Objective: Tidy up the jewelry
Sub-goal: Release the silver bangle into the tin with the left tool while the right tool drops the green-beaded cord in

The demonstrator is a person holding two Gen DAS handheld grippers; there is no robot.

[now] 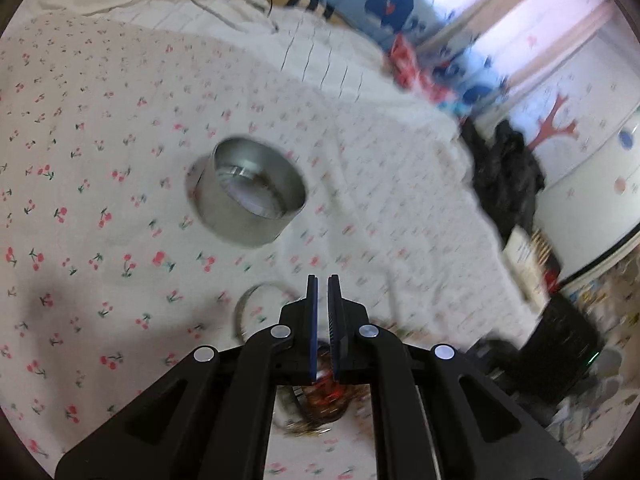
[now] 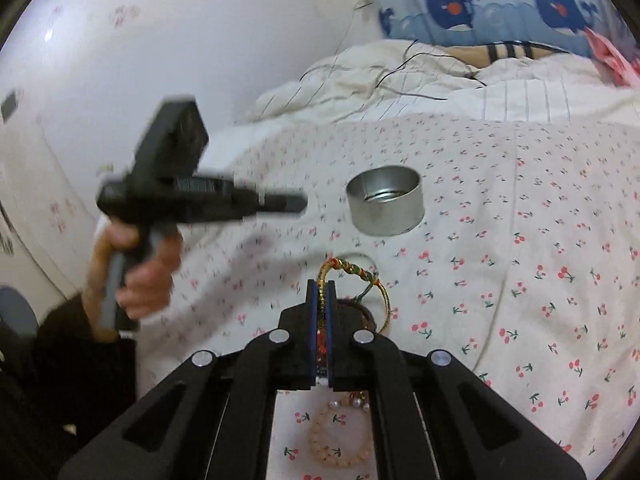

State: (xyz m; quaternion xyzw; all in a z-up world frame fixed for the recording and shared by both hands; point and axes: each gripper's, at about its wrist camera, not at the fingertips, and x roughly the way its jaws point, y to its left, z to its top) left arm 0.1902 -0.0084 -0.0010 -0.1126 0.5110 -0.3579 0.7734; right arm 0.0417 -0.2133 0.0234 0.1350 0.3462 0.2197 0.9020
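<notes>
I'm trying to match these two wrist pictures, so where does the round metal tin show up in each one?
Left wrist: metal tin left of centre, above the gripper, tilted in the frame.
Right wrist: tin just right of centre, upper middle.
Shared landmark: cherry-print sheet beneath it.

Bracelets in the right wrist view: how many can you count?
3, possibly more hidden. A gold braided bracelet is clamped in the right gripper; a dark bracelet lies just beyond the fingers; a peach bead bracelet lies under the gripper.
</notes>
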